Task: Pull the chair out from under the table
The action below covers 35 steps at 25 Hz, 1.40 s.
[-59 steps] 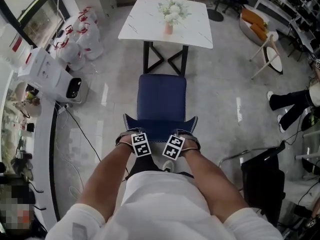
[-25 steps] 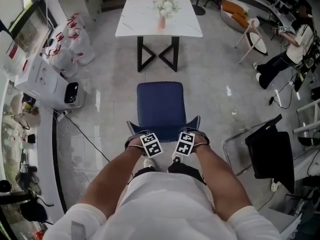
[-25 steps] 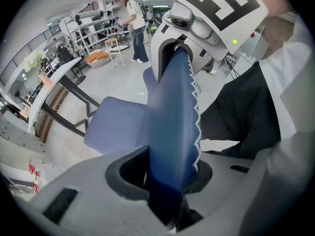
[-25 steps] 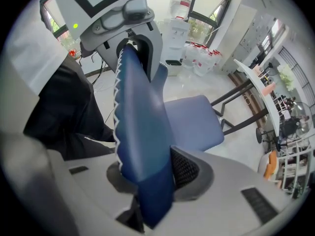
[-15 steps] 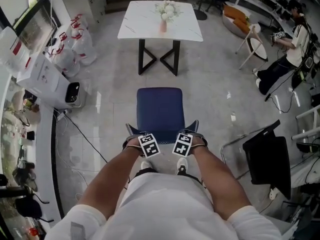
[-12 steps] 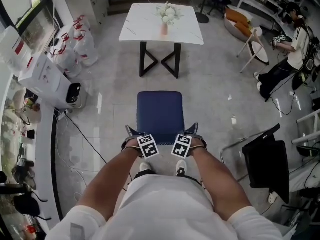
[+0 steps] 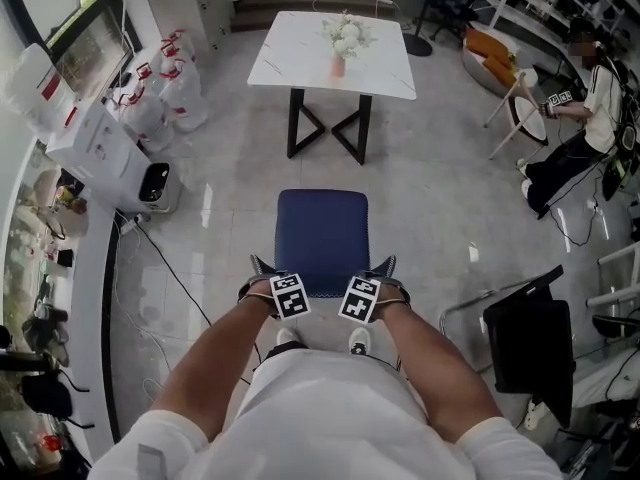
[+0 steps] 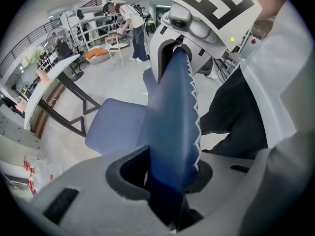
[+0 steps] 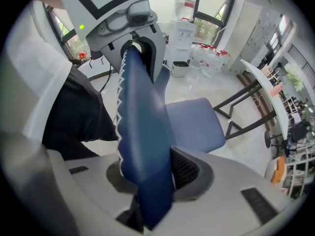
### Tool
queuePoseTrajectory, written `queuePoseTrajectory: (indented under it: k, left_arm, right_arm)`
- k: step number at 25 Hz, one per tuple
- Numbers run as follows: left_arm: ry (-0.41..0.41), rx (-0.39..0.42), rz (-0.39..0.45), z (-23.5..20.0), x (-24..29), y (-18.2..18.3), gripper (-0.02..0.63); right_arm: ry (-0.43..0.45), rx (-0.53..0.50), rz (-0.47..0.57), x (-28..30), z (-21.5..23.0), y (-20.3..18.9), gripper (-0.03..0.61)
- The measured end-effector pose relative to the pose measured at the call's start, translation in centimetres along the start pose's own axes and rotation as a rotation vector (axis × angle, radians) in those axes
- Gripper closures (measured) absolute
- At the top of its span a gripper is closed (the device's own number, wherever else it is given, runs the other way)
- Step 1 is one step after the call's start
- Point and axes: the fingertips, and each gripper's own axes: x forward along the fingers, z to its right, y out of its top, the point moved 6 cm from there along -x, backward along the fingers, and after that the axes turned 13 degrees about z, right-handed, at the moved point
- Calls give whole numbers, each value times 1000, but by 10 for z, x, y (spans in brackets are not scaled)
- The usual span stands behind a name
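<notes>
The blue chair (image 7: pixel 322 236) stands on the floor with bare floor between it and the white marble table (image 7: pixel 300 56). Both grippers clamp the top edge of its backrest (image 7: pixel 322 280), close to the person's body. My left gripper (image 7: pixel 278 282) is shut on the backrest's left part, my right gripper (image 7: pixel 370 284) on its right part. In the left gripper view the blue padded backrest (image 8: pixel 172 122) runs up between the left gripper's (image 8: pixel 170 178) jaws, with the right gripper (image 8: pixel 179 48) clamped further along. The right gripper view mirrors this: the backrest (image 9: pixel 142 127) sits in the right gripper (image 9: pixel 147 183), the left gripper (image 9: pixel 135 38) beyond.
A pink vase of flowers (image 7: pixel 341 46) stands on the table. White boxes (image 7: pixel 105 148) and bags (image 7: pixel 165 78) sit at the left, with a cable (image 7: pixel 170 273) on the floor. A black chair (image 7: pixel 525 333) is at the right; a seated person (image 7: pixel 585 118) and wooden chair (image 7: pixel 515 103) further back.
Since the earliest frame the chair has come back away from the table legs toward the person. Over the last second both grippers stay clamped on the backrest with little movement.
</notes>
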Motion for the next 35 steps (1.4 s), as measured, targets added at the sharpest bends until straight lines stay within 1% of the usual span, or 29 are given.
queuePoseTrajectory:
  k: [6, 13, 16, 19, 22, 24, 26, 28, 29, 31, 33, 35]
  left_arm:
    - [-11, -1, 6, -1, 0, -2, 480]
    - [-13, 5, -1, 1, -1, 0, 466]
    - [-7, 25, -8, 0, -2, 0, 457]
    - [-3, 63, -13, 0, -10, 1, 443]
    - [-8, 66, 23, 3, -28, 4, 439]
    - [5, 60, 63, 6, -45, 7, 434]
    - [37, 61, 114, 7, -63, 11, 427]
    - [82, 52, 191, 8, -85, 22, 433]
    - [112, 37, 240, 8, -97, 29, 433]
    - [191, -15, 364, 3, -125, 44, 445]
    - [272, -88, 516, -4, -154, 61, 464]
    - [326, -140, 662, -9, -182, 81, 482]
  right_arm:
    - [8, -9, 8, 2, 0, 2, 449]
    - [-4, -31, 14, -1, -4, 0, 421]
    - [3, -11, 29, -2, -3, 2, 400]
    - [-1, 10, 50, -14, -1, 5, 396]
    - [-17, 16, 83, -36, -3, 6, 391]
    - [-33, 23, 114, -52, -5, 7, 394]
    - [-55, 45, 145, -69, -4, 9, 396]
    - [-92, 90, 201, -90, -2, 15, 396]
    - [-117, 121, 244, -103, 0, 20, 396]
    - [-183, 195, 367, -130, 7, 33, 406]
    - [-259, 279, 522, -157, 17, 44, 437]
    - [-301, 354, 651, -179, 23, 54, 448]
